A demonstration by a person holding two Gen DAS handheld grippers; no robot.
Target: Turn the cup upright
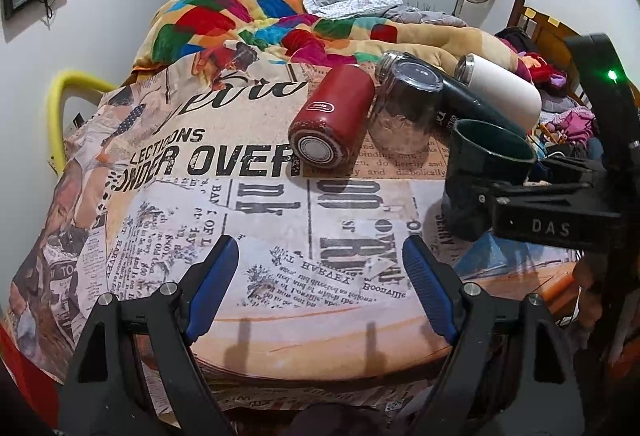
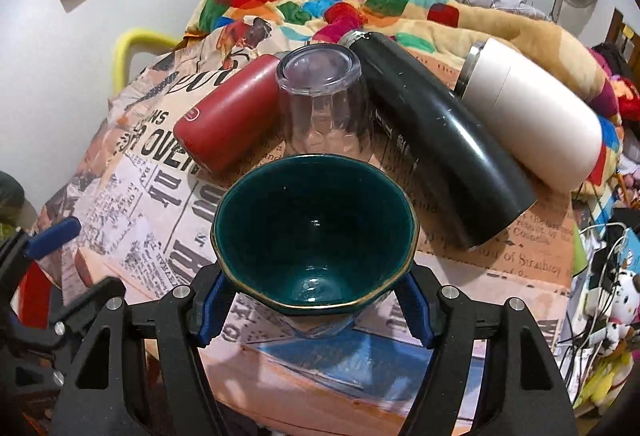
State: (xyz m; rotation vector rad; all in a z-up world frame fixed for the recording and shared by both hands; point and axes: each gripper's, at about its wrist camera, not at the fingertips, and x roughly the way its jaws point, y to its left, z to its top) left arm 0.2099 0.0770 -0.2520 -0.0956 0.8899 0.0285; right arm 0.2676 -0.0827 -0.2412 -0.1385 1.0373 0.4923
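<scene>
A dark teal ceramic cup (image 2: pixel 316 236) with a gold rim stands mouth up on the newspaper-print cloth (image 1: pixel 248 196). My right gripper (image 2: pixel 316 300) is shut on its sides, blue pads against the wall. In the left wrist view the cup (image 1: pixel 480 164) stands at the right with the right gripper's black fingers (image 1: pixel 552 212) around it. My left gripper (image 1: pixel 320 284) is open and empty over the cloth's near part, well left of the cup.
Behind the cup lie a red flask (image 1: pixel 332 116), an upside-down clear glass (image 2: pixel 324 104), a black flask (image 2: pixel 436 140) and a white flask (image 2: pixel 532 116). A colourful blanket (image 1: pixel 256 20) is heaped behind. Cables and toys (image 2: pixel 608 276) sit at the right edge.
</scene>
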